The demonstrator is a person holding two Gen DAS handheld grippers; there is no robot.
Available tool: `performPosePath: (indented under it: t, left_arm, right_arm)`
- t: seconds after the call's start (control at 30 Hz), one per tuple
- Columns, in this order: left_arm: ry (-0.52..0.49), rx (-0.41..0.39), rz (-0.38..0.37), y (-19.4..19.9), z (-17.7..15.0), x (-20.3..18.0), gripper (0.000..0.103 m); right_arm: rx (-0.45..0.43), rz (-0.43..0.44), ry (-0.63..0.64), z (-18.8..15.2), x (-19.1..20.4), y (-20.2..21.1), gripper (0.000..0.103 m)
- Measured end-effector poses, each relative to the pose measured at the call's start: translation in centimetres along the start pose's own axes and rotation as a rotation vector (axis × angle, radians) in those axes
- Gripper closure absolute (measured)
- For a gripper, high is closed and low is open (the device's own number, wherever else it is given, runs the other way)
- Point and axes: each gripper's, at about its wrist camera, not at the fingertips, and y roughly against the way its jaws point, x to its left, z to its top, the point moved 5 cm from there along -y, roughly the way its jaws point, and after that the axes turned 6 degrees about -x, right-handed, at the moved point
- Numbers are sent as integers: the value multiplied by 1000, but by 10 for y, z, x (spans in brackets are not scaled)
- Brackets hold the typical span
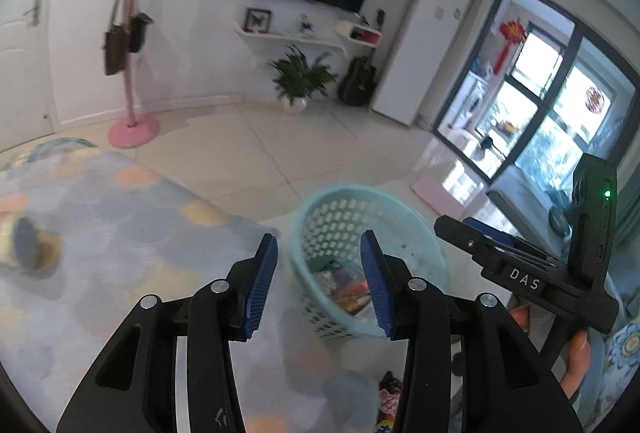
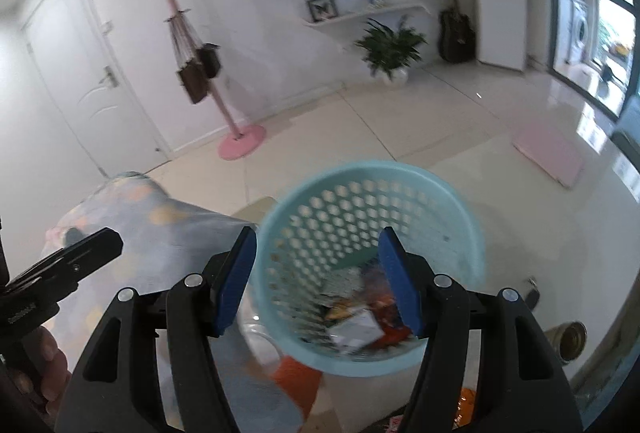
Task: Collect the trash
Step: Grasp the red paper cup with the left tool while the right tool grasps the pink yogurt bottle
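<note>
Jaws on both grippers wide apart, nothing between the pads. Right gripper (image 2: 318, 279) hangs over the teal basket (image 2: 452, 201); in the right wrist view the basket mouth fills the gap between the fingers and runs out toward 12–2 o'clock. Wrappers (image 2: 360, 329) already lie on the basket floor, down at about 5 o'clock off the left pad, under the right one.

Left gripper (image 1: 320, 285), same state. In its view the basket (image 1: 332, 197) sits dead ahead at 12–1 o'clock, beyond the fingertips, not touching.

Loose trash still out, as I read it: a paper cup (image 1: 28, 247) on its side on the patterned rug (image 1: 132, 217), well off at 9 o'clock from the left fingers, blurred. Small packets (image 1: 390, 399) low at 5 o'clock by the left gripper's right finger, partly hidden. Orange scrap (image 2: 298, 379) just below the basket at 6 o'clock in the right view.

Handling est.: cup is light, thin-walled, crushes easy — pinch across the rim w/ light squeeze, it'll roll on the rug. Packets are foil/film, slick and floppy — grab a crimped edge, not the flat face. Basket is light perforated plastic, will skid on tile if you bump it.
</note>
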Motion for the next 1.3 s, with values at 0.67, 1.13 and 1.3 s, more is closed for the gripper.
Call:
performPosePath:
  t: [0.67,1.13,1.3]
  left_arm:
    - [289,-185,616,228,-30,262,55]
    - [420,-95,521,223,-71,326,55]
    - [405,-64,391,217,-81,302,55]
  right_arm:
    - [62,432,411,-30,313,-50,30]
    - [263,504,673,-70,396,-136,29]
    - [322,593,678,-81,397,-115,30]
